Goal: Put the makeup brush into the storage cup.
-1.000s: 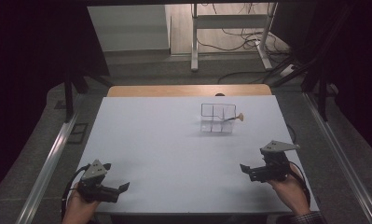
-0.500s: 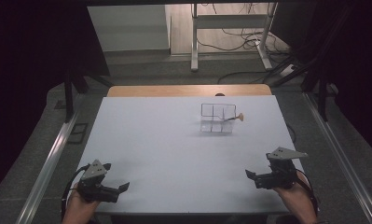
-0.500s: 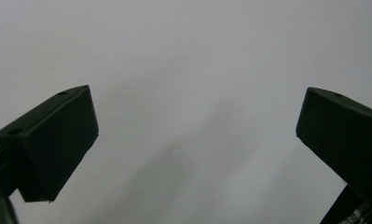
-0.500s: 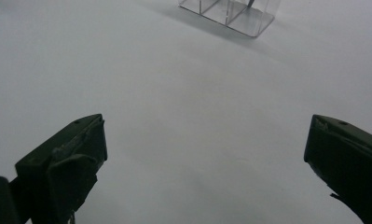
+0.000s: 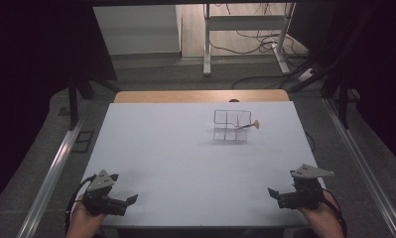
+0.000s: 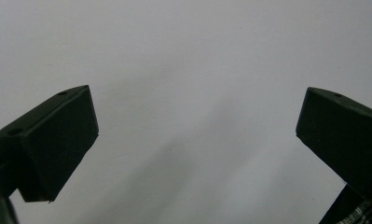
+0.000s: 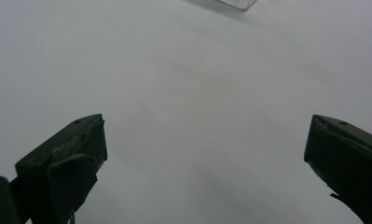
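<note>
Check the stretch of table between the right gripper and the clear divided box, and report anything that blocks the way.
Nothing visible does. Bare white table lies between the right gripper, jaws open at the near edge, and the clear divided box farther back.

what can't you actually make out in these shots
- What the slim tool with the tan tip really is: too small in the high view.
- What lies inside the clear divided box: too small and see-through in the high view; in the right gripper view the top edge cuts off all but a corner.
- The hand holding the left claw: partly cut by the high view's bottom edge.
</note>
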The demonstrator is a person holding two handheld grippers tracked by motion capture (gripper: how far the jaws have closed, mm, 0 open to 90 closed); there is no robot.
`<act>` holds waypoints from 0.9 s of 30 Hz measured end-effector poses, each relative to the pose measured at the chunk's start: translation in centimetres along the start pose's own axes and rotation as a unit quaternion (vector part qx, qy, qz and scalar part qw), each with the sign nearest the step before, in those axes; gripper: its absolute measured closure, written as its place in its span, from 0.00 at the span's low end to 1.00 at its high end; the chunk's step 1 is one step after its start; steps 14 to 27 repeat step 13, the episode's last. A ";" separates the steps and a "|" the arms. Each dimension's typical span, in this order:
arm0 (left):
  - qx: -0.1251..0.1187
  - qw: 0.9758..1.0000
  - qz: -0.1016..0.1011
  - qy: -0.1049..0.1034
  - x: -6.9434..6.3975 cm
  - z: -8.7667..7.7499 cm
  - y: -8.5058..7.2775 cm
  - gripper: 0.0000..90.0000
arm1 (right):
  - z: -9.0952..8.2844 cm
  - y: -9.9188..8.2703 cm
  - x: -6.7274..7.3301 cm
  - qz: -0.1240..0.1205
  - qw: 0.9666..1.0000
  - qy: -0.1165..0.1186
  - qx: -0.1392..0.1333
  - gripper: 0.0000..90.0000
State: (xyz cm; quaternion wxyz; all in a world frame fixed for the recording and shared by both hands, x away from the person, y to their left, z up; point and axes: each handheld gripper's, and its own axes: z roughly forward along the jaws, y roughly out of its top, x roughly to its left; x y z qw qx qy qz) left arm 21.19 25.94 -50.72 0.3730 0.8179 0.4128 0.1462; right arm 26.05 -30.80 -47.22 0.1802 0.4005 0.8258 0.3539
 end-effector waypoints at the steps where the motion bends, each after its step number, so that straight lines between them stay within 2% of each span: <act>1: 0.001 1.000 0.000 0.000 0.0 0.0 0.0 0.00 | 0.0 -0.2 0.0 0.000 1.000 0.001 0.002 0.00; 6: 0.002 1.000 -0.001 -0.001 0.0 0.0 0.0 0.00 | 0.1 -1.1 -0.3 0.001 1.000 0.002 0.016 0.00; 8: 0.002 1.000 -0.001 -0.001 0.0 0.1 0.0 0.00 | 0.0 -1.1 -0.4 0.005 1.000 0.004 0.008 0.00; 27: 0.000 1.000 -0.003 -0.001 0.0 0.1 0.1 0.00 | 0.1 -1.1 -0.5 0.005 1.000 0.006 0.012 0.00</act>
